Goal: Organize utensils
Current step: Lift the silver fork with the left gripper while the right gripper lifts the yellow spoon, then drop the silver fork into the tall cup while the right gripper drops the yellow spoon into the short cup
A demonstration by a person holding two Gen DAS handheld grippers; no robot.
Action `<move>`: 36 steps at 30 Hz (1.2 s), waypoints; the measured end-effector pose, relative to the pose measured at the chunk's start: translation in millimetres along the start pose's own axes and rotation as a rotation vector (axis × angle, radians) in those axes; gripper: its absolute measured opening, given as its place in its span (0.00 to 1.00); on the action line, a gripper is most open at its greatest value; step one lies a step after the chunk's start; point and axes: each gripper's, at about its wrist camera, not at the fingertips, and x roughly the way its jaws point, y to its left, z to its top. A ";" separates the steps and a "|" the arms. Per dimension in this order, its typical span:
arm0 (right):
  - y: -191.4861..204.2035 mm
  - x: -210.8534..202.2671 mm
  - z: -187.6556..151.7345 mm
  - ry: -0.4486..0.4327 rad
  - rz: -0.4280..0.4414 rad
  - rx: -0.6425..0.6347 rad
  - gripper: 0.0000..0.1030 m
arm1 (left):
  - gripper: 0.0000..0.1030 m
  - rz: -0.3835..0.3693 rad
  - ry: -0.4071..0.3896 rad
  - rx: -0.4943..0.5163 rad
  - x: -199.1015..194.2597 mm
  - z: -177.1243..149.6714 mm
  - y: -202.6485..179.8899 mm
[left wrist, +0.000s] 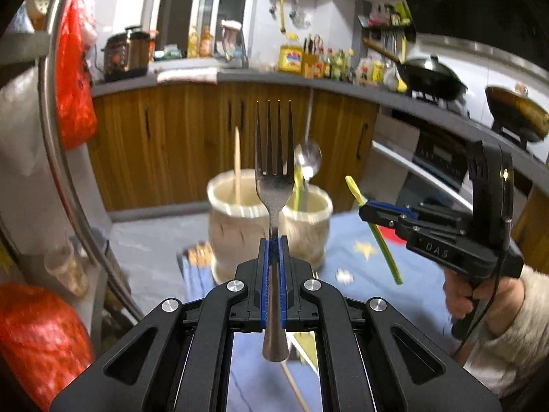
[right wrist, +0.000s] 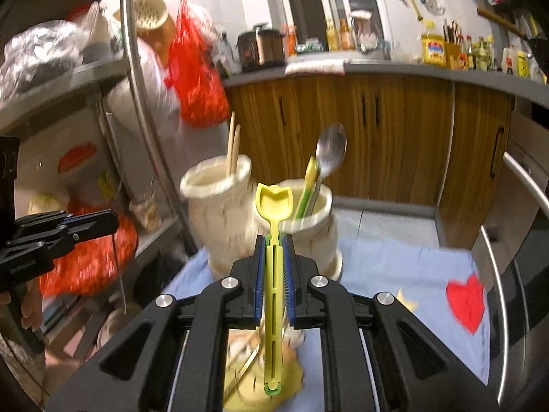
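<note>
Jaws on the left gripper (left wrist: pixel 273 240) are closed on the neck of a metal fork (left wrist: pixel 273 178), tines upright, handle end hanging back between the fingers. Jaws on the right gripper (right wrist: pixel 273 240) are closed on the slotted handle of a yellow plastic spoon (right wrist: pixel 273 202), bowl upward. Both utensils are held in the air, clear of the table.

Just beyond the fingertips stand two cream holders, side by side and touching or nearly so, on a blue cloth (right wrist: pixel 394 264). The left holder (left wrist: pixel 236 219) contains wooden chopsticks (right wrist: pixel 232 144). The right holder (right wrist: pixel 319 226) contains a metal spoon (right wrist: pixel 331 152) and a yellow-green utensil beside it. Further wooden chopsticks appear to lie on the cloth near the holders' base, though blur prevents certainty.

Assessment: the sorting is partly done, and the step in hand is the carry toward the holders, one utensil per hand. The plastic spoon sits almost in line with the right holder, so it is probably nearer delivery. Next move calls for tipping each utensil handle-down over a holder's mouth, then releasing. Which holder suits the fork cannot be determined. Both views are blurred around the holders, so alignment should be confirmed before release.
</note>
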 end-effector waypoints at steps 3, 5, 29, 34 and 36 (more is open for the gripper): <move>-7.4 6.7 22.1 -0.058 -0.002 0.019 0.10 | 0.06 0.008 -0.051 0.003 3.5 25.0 2.0; -13.6 13.2 36.0 -0.092 -0.007 0.033 0.10 | 0.06 0.012 -0.077 0.008 7.2 40.4 2.5; -21.9 77.0 43.5 -0.291 0.006 0.024 0.10 | 0.06 0.120 -0.162 -0.018 83.0 67.5 23.7; -19.5 85.9 32.1 -0.259 -0.017 -0.007 0.10 | 0.06 0.131 -0.142 -0.001 87.9 59.5 21.2; -16.9 86.1 27.2 -0.247 -0.015 -0.026 0.10 | 0.06 0.121 -0.134 -0.006 87.2 54.9 21.5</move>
